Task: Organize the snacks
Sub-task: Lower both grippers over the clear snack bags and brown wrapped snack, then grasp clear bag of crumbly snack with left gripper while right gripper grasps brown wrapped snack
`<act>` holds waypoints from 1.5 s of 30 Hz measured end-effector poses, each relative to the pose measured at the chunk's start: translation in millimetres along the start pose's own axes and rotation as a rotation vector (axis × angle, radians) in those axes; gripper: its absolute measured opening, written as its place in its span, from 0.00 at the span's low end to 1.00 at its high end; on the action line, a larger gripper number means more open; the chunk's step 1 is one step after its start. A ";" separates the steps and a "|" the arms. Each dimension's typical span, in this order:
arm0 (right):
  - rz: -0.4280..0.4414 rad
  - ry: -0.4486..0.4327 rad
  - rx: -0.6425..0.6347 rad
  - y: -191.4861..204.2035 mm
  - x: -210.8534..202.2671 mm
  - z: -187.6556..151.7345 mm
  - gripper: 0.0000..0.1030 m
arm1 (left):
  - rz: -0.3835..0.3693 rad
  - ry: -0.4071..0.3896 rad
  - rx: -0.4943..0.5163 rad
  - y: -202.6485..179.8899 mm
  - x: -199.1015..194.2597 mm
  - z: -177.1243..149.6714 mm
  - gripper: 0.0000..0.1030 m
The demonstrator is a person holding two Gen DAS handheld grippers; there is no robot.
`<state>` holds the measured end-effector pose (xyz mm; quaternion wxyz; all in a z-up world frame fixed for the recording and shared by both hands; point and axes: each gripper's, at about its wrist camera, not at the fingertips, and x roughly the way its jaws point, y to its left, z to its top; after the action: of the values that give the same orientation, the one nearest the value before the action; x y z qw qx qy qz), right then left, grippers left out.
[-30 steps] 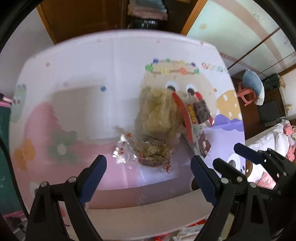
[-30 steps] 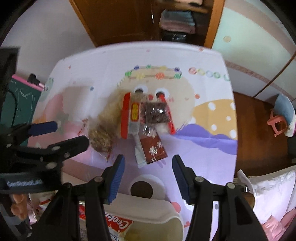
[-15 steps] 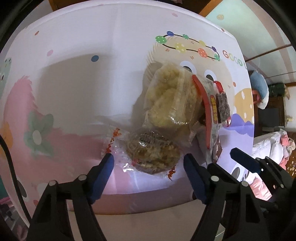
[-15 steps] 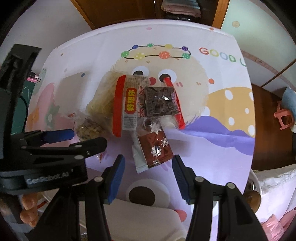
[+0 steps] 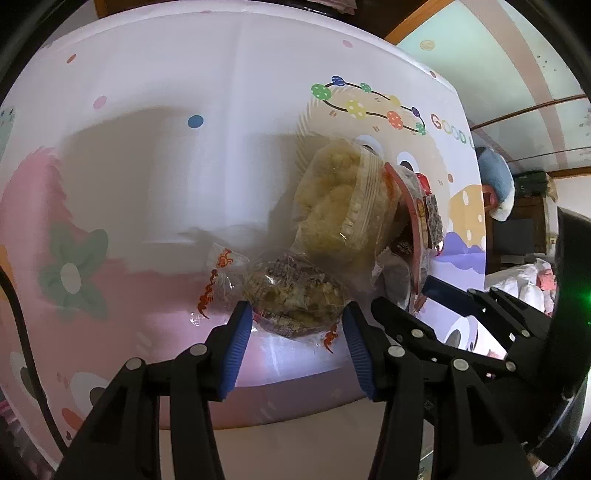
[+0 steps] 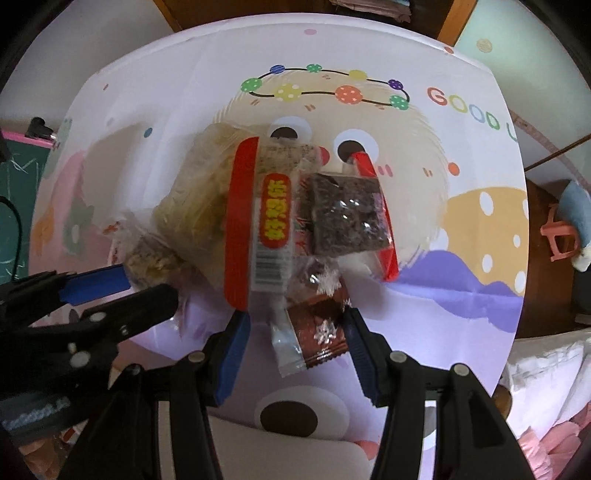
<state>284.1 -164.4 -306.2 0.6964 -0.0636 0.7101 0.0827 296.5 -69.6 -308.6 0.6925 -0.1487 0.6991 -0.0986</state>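
A pile of snacks lies on a cartoon-print tablecloth (image 5: 147,110). My left gripper (image 5: 297,317) is open, its blue pads on either side of a clear-wrapped brown nut cake (image 5: 295,295), which also shows in the right wrist view (image 6: 151,258). Behind it lies a clear bag of pale yellow puffs (image 5: 340,206). My right gripper (image 6: 297,325) is open around a small brown and silver packet (image 6: 317,325). Above it lie a red-edged packet with a yellow label (image 6: 266,214) and a dark square cake (image 6: 347,214).
The left gripper's arm (image 6: 92,317) reaches in from the left in the right wrist view. The table's near edge (image 5: 295,413) runs just under the grippers. A pink stool (image 6: 561,236) and bedding (image 6: 546,406) lie off to the right. A wooden cabinet (image 6: 258,11) stands behind.
Both grippers have moved forward and down to the pile. The left pads now flank the nut cake and the right pads flank the brown packet. The snacks have not moved.
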 end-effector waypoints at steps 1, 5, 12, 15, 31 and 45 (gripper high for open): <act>-0.011 -0.001 -0.009 4.4 1.1 2.0 0.52 | -0.006 0.001 -0.004 0.4 0.3 0.2 0.49; -0.073 -0.005 -0.046 16.0 2.2 2.6 0.36 | -0.010 0.016 -0.002 1.1 2.0 -0.8 0.56; -0.037 -0.016 -0.045 21.0 -2.1 -1.1 0.18 | 0.027 0.010 0.013 -9.3 3.4 -1.3 0.64; 0.018 -0.015 -0.044 20.4 -6.2 -8.2 0.16 | 0.046 -0.004 0.033 -14.4 2.0 -2.0 0.45; 0.229 -0.145 -0.007 1.6 -71.4 -57.3 0.12 | 0.062 -0.165 0.074 -13.3 -60.2 -36.7 0.00; 0.267 -0.221 0.011 -3.5 -107.0 -74.4 0.12 | 0.069 -0.211 0.191 -16.8 -75.4 -41.6 0.60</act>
<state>214.4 -185.8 -198.1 0.7533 0.0446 0.6319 0.1770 255.9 -62.2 -231.2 0.7762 -0.0674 0.6144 -0.1244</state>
